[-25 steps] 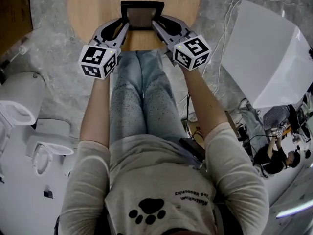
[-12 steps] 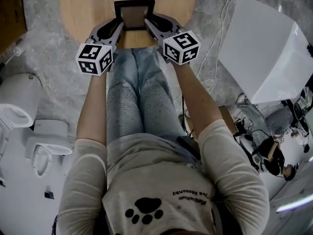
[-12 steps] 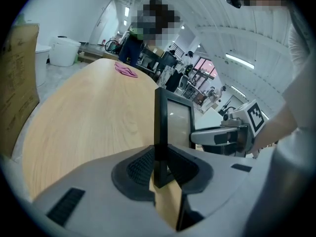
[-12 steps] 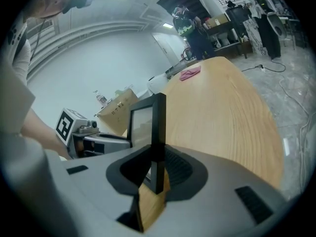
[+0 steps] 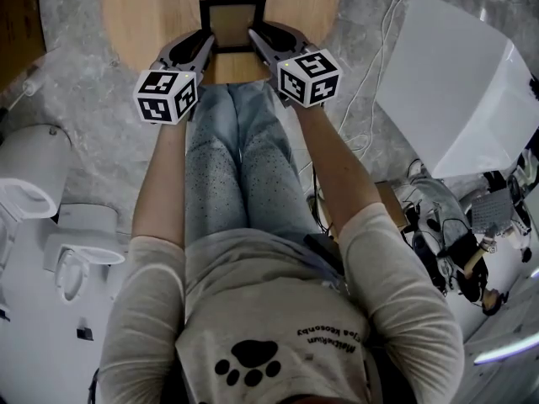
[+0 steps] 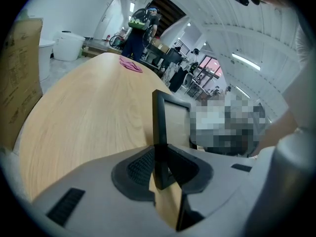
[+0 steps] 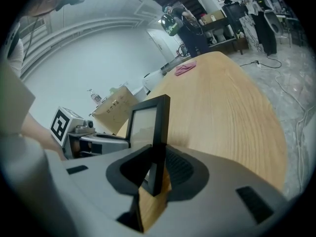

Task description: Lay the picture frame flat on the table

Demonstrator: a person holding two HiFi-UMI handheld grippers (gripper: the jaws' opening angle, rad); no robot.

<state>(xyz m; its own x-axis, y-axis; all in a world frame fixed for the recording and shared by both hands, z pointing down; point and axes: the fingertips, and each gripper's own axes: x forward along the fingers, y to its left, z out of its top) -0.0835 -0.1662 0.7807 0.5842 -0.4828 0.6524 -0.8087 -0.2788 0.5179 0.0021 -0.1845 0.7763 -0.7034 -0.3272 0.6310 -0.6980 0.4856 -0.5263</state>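
grip: my left gripper (image 5: 208,45) clamped on the left edge of the picture frame (image 5: 232,22), right gripper (image 5: 256,44) clamped on its right edge | where: frame upright at the table's (image 5: 143,15) near end | why: one side each keeps it square for tipping flat

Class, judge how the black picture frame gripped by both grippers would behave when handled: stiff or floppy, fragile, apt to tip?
Probably stiff: the picture frame shows straight edges though the left gripper and right gripper pinch only its side rails. Likely tippy if released upright, being thin edge-on. Possibly fragile: its pane may be glass.
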